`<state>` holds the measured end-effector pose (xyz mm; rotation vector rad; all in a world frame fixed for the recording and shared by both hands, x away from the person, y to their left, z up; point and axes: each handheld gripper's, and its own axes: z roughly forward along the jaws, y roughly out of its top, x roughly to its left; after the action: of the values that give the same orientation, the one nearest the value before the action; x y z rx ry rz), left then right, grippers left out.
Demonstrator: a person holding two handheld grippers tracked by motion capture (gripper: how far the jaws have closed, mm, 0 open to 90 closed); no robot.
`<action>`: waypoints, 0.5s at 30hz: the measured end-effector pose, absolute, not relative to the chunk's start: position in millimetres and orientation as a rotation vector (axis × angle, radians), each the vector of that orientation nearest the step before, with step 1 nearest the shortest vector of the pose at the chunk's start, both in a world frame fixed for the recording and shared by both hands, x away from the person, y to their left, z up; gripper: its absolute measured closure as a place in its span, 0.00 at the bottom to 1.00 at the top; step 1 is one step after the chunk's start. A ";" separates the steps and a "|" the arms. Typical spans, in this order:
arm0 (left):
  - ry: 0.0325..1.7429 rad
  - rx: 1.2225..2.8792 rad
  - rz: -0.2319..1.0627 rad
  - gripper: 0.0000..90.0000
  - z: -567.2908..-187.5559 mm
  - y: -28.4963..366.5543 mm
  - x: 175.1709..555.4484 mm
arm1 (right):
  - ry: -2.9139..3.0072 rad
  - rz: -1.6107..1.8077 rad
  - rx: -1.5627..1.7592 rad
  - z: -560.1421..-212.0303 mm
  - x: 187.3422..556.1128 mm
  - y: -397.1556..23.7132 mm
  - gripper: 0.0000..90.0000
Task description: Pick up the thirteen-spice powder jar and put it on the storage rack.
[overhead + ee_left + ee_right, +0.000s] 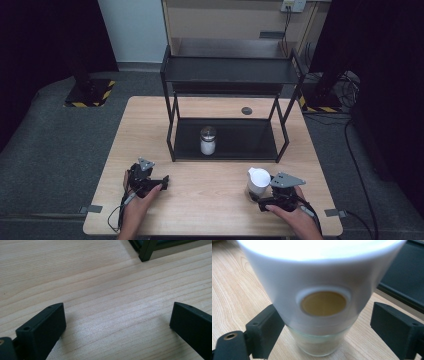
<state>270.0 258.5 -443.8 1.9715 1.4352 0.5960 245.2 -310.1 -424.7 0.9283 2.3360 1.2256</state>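
Note:
A glass jar with a tall white lid (pixel 258 182) stands on the wooden table (pixel 210 200) at the front right. My right gripper (pixel 256 196) reaches it from the near side. In the right gripper view the jar (pixel 322 277) sits between the jaws of the right gripper (pixel 324 322). The left jaw is at the glass and the right jaw stands a gap away, so the pads do not clamp it. My left gripper (pixel 164 181) rests at the front left, and the left gripper (pixel 117 317) is open over bare wood.
A black two-tier rack (pixel 230 72) stands mid-table; on its lower shelf sits a second jar with a metal lid (pixel 208 140). A rack foot (pixel 147 251) lies ahead of the left gripper. The rack's lower shelf (pixel 404 272) is behind the white-lidded jar.

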 end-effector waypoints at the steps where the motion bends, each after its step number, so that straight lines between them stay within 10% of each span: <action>1: 1.435 1.971 0.596 0.00 -443.8 258.5 270.0 | 2.335 1.227 0.929 -424.9 245.1 -310.0 0.15; 15: 1.435 1.972 0.596 0.00 -443.8 258.5 270.0 | 2.330 1.262 0.928 -430.8 247.4 -306.7 0.26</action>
<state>270.0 258.5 -443.8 1.9719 1.4350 0.5962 247.4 -306.7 -430.8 0.9284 2.3298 1.2618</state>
